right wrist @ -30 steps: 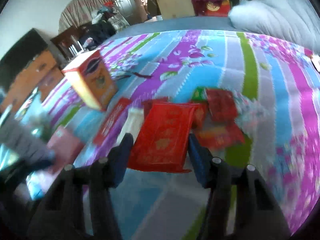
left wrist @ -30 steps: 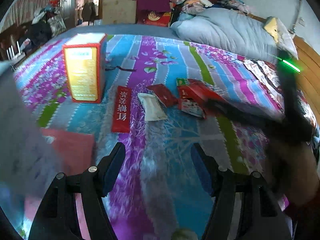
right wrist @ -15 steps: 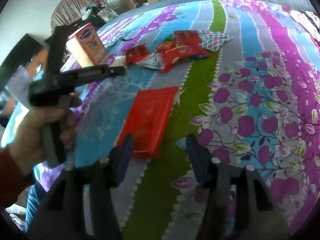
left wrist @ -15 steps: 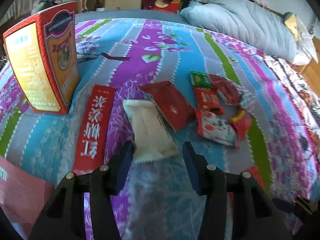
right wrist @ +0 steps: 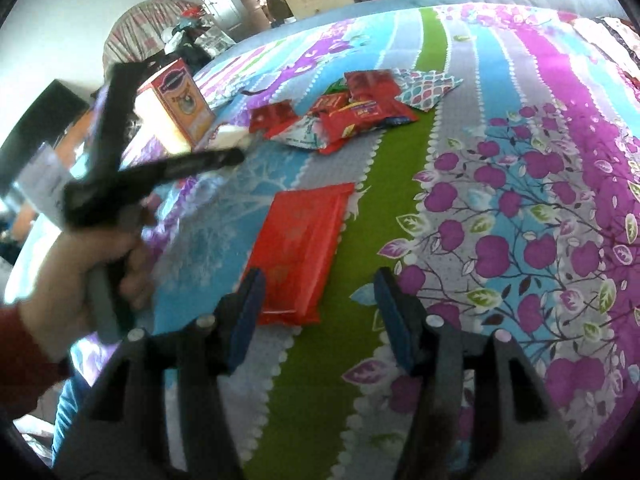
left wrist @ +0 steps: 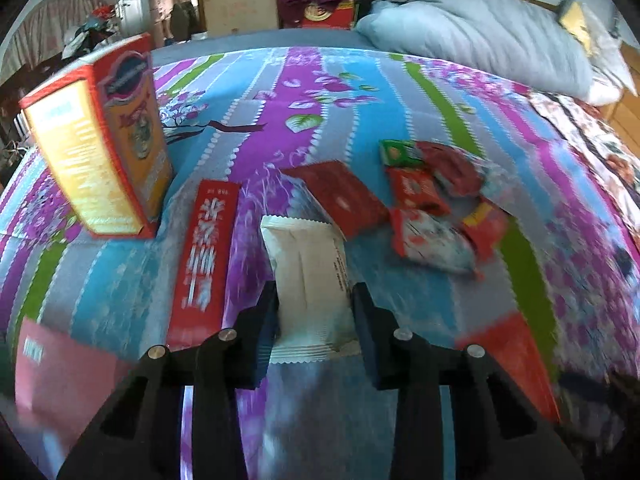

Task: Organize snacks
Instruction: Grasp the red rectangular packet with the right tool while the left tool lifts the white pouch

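My left gripper (left wrist: pixel 314 304) is open with its jaws on either side of a white snack packet (left wrist: pixel 308 276) that lies on the striped bedspread (left wrist: pixel 280 92). A long red tea packet (left wrist: pixel 206 256) lies to its left, a flat red packet (left wrist: pixel 340 196) just beyond, and a pile of small red snack bags (left wrist: pixel 432 208) to the right. My right gripper (right wrist: pixel 318 304) is open and empty, just behind a flat red packet (right wrist: pixel 302 248). The left gripper (right wrist: pixel 160 172) shows blurred in the right wrist view, near the same snack pile (right wrist: pixel 352 116).
A tall red and yellow box (left wrist: pixel 100 140) stands upright at the left and also shows in the right wrist view (right wrist: pixel 176 104). A pink flat pack (left wrist: pixel 60 368) lies at the near left. A grey duvet (left wrist: pixel 480 36) is heaped at the far right. Furniture and clutter stand beyond the bed.
My left gripper has moved forward until its jaws straddle the white packet. My right gripper has let go of the flat red packet, pulled back, and now barely moves.
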The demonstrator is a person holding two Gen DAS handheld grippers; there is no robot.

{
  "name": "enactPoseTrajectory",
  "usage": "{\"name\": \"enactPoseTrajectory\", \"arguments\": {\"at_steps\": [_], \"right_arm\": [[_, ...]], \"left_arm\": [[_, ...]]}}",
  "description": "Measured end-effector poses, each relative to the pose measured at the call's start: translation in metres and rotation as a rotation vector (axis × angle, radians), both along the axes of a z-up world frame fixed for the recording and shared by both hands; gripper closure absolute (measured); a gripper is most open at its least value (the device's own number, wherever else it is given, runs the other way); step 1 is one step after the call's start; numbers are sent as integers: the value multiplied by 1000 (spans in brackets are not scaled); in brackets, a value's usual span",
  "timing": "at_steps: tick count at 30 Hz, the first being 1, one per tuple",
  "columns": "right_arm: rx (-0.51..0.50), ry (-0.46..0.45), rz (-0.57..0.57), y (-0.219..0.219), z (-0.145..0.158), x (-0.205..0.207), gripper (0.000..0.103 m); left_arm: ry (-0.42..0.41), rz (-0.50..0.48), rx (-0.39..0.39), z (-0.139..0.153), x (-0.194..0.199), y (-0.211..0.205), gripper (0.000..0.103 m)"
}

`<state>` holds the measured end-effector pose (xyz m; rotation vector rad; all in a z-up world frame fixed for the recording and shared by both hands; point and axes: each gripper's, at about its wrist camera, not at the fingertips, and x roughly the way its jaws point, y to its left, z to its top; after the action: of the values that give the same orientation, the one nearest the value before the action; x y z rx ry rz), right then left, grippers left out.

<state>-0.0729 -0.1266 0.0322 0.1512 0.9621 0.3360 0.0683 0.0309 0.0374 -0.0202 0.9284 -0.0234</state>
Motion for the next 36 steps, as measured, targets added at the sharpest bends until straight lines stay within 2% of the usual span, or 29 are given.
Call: {"name": "enactPoseTrajectory", "arguments": {"at_steps": [6, 7, 8, 13, 14, 16, 21, 27, 36], "right_arm": [[-47, 8, 22, 29, -1, 10, 43], [-72, 12, 15, 34, -3, 14, 37], [-89, 14, 12, 38, -6, 17, 36], [-270, -19, 16, 61, -20, 23, 35], [-287, -26, 16, 62, -20, 24, 37], [-271, -22, -21, 55, -18, 23, 48], [-236, -28, -17, 48, -12, 16, 51], [-214, -99, -6, 58, 21, 0, 52], [-202, -250, 3, 73, 99, -7, 52]], "left_arm": [[-12, -13, -50, 18, -52, 3, 66], [-14, -12, -55, 21, -56, 4, 66], [-16, -10, -61, 23, -60, 5, 66], [-32, -30, -47, 31, -72, 3, 66], [-30, -35, -49, 32, -73, 3, 66], [-37, -44, -47, 35, -76, 2, 66], [-49, -59, -44, 38, -84, 3, 66], [-75, -57, -53, 55, -95, 6, 66], [-205, -65, -25, 117, -120, 10, 66]]}}
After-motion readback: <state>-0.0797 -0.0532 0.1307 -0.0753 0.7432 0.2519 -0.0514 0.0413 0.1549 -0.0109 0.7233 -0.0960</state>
